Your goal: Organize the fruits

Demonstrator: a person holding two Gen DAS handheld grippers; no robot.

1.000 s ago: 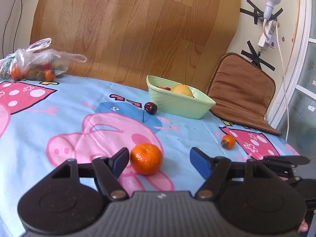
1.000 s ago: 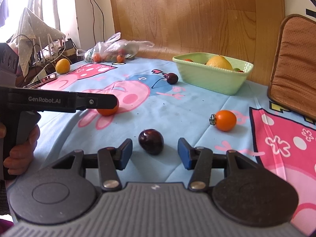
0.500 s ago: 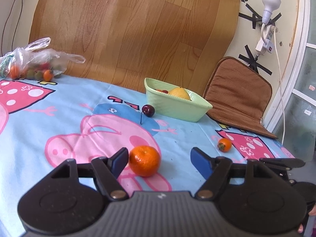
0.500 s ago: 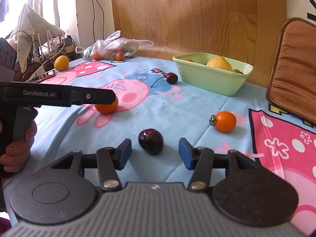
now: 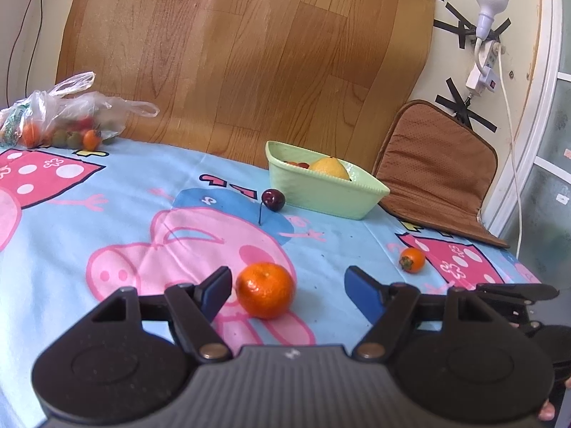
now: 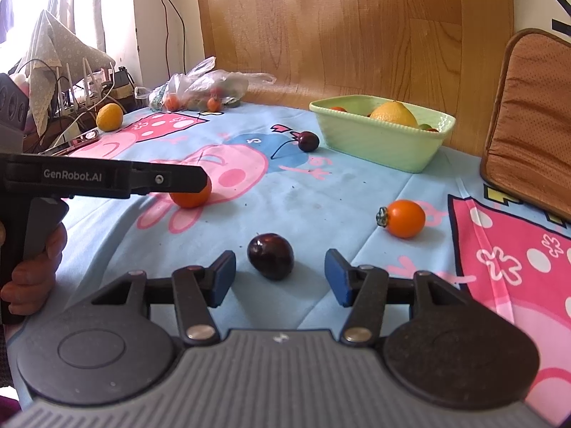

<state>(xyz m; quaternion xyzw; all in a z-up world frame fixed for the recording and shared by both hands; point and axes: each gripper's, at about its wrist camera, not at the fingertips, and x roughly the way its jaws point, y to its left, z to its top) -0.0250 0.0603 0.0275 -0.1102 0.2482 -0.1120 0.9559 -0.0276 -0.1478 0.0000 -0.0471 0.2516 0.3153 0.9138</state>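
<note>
Since the earlier frames almost nothing has shifted: both hands stay put, and only the right gripper (image 6: 280,276) has spread its jaws a little wider around the dark plum (image 6: 271,256), whose sides stay clear of both blue pads.

Taking the green dish (image 6: 382,133) as the landmark, that plum lies well in front of it on the cartoon-print cloth (image 6: 339,192), directly between the right gripper's fingertips. An orange cherry tomato (image 6: 405,218) with a green calyx sits in front of the dish too, a little to the right of the plum. A second dark plum (image 6: 308,141) with a thin stem rests just beside the dish's left end. Inside the dish are a yellow citrus fruit (image 6: 392,114) and a few small red and green fruits, too small to name.

The left gripper (image 5: 287,290) stands wide open, its jaws either side of a mandarin (image 5: 266,289) that lies well in front of the dish; the left pad is just beside the fruit, the right pad apart from it. A hand (image 6: 34,267) holds this gripper's handle.

Far left of the dish, by the wooden board, lies a clear plastic bag (image 5: 67,117) of small tomatoes. A loose yellow fruit (image 6: 109,117) sits left of the bag.
</note>
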